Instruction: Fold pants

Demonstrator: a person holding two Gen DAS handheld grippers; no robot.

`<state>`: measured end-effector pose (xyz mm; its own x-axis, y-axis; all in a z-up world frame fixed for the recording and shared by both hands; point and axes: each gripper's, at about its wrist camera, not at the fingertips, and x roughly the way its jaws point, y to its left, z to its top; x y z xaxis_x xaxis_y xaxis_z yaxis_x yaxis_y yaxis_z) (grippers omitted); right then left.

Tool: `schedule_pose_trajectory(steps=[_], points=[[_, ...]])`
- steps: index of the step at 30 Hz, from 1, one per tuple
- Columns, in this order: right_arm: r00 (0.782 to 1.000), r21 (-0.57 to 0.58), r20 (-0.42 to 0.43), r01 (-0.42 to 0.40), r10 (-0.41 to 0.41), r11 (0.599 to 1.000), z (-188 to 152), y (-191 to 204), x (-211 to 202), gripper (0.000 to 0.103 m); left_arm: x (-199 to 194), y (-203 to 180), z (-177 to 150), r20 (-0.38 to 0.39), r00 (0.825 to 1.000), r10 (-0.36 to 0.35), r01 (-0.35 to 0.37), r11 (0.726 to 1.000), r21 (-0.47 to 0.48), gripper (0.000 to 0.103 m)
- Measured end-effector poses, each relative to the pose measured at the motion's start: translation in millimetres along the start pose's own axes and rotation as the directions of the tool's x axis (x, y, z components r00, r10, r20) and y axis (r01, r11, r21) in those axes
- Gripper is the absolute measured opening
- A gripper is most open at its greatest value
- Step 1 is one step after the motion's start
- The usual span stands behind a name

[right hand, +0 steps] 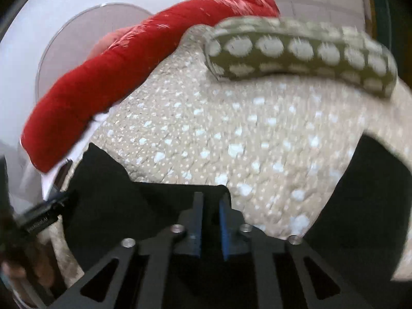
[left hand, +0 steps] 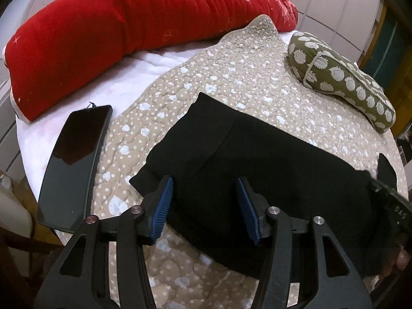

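The black pants [left hand: 257, 159] lie folded into a compact shape on the beige dotted quilt [left hand: 231, 77]. My left gripper [left hand: 204, 184] is open, its blue pads [left hand: 164, 200] spread just above the near part of the pants. In the right wrist view the black pants [right hand: 123, 195] lie under and in front of my right gripper [right hand: 211, 203]; its blue pads [right hand: 224, 221] stand close together with a narrow gap, a pants edge at their tips, and the view is blurred. The right gripper also shows at the right edge of the left wrist view [left hand: 388, 188].
A long red pillow [left hand: 116, 31] lies along the far side. A green pillow with white spots [left hand: 342, 77] lies at the far right. A black phone [left hand: 74, 164] lies on the white sheet at the left, near the bed edge.
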<state>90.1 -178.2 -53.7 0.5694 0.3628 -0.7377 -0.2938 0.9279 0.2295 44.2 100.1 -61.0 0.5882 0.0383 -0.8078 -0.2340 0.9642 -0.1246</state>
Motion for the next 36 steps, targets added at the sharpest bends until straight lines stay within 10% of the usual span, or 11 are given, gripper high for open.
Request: schedule_pose_trajectory(steps=[4, 10, 12, 14, 22, 25, 29, 32, 34, 36], points=[[0.977, -0.014, 0.053, 0.209, -0.208, 0.978, -2.2, -10.5, 9.8, 0.0, 8.5, 1.4, -4.9, 0.006, 1.0, 0.014, -0.014, 0.999, -0.028, 0.063], [0.994, 0.111, 0.062, 0.08, -0.087, 0.991, -6.4, -33.7, -8.9, 0.006, 1.5, -4.0, -4.2, 0.013, 0.999, 0.043, -0.043, 0.999, -0.002, 0.063], [0.983, 0.111, 0.074, 0.161, -0.169, 0.981, -5.3, -43.1, -28.5, 0.041, -5.0, -2.3, -2.2, 0.015, 1.0, 0.014, -0.013, 0.999, -0.031, 0.063], [0.961, 0.133, 0.076, 0.256, -0.267, 0.958, -5.8, -58.7, -44.2, 0.052, -12.3, -6.2, -1.8, 0.032, 0.999, -0.002, 0.003, 0.999, -0.033, 0.063], [0.926, 0.333, 0.024, 0.347, -0.376, 0.877, -12.2, -124.9, -67.3, 0.052, -30.8, -31.4, -4.0, 0.087, 0.996, -0.017, 0.014, 0.999, 0.037, 0.063], [0.956, 0.403, -0.002, 0.27, -0.294, 0.874, -10.9, -140.3, -64.8, 0.052, -30.6, -32.3, -2.2, 0.077, 0.996, -0.041, 0.039, 0.999, 0.025, 0.063], [0.944, 0.322, -0.055, 0.324, -0.324, 0.889, 16.2, -121.7, -33.6, 0.052, -28.4, -43.2, -5.4, 0.068, 0.997, -0.042, 0.039, 0.998, 0.055, 0.063], [0.897, 0.219, -0.178, 0.437, -0.404, 0.873, 32.1, -115.3, 9.5, 0.053, -28.4, -49.1, -7.2, 0.06, 0.997, -0.046, 0.042, 0.996, 0.078, 0.063], [0.884, 0.177, -0.146, 0.466, -0.445, 0.867, 32.4, -112.3, 17.6, 0.047, -29.1, -49.9, -7.0, 0.06, 0.997, -0.049, 0.044, 0.996, 0.083, 0.063], [0.906, 0.184, -0.093, 0.423, -0.412, 0.887, 28.1, -112.8, 10.2, 0.005, -29.1, -47.9, -6.3, 0.065, 0.997, -0.042, 0.036, 0.996, 0.081, 0.063]])
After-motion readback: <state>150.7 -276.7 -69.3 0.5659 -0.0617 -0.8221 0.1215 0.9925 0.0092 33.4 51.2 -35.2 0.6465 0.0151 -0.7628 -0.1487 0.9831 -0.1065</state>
